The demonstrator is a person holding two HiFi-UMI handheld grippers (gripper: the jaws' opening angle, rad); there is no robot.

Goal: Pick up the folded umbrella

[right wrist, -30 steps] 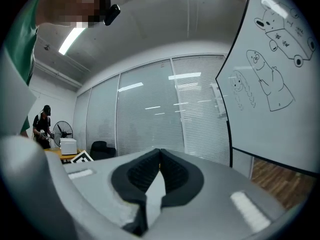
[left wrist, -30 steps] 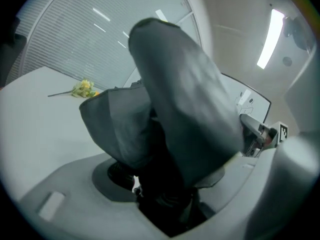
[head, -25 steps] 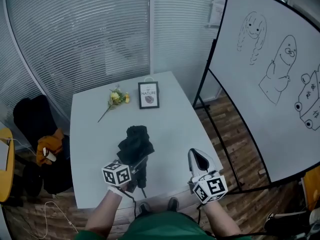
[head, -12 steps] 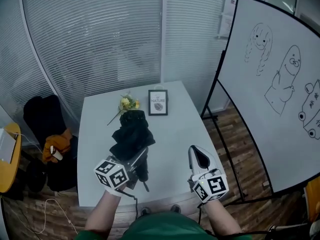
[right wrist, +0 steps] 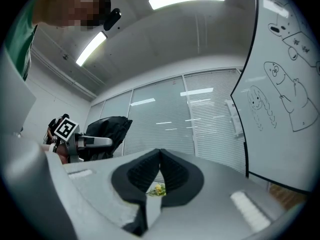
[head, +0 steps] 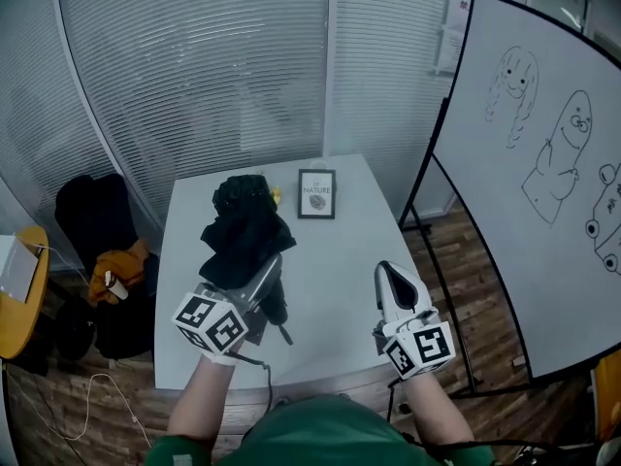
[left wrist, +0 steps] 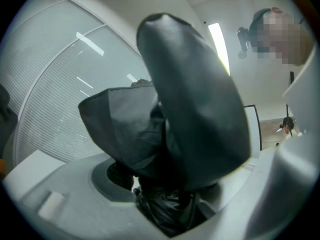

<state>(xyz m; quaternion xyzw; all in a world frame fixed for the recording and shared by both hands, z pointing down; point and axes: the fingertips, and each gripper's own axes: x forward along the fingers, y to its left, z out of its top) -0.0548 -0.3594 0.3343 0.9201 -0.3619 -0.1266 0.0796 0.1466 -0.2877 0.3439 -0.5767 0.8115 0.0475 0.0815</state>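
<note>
Left gripper (head: 260, 282) pinches black folded umbrella (head: 243, 236), clear of worktop (head: 330, 260); fabric hides its jaw tips. Right gripper (head: 397, 282) pressed together, empty.

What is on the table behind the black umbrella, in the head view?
A framed picture stands on the white table beside the umbrella. A bit of yellow flower peeks out; the umbrella covers the rest.
</note>
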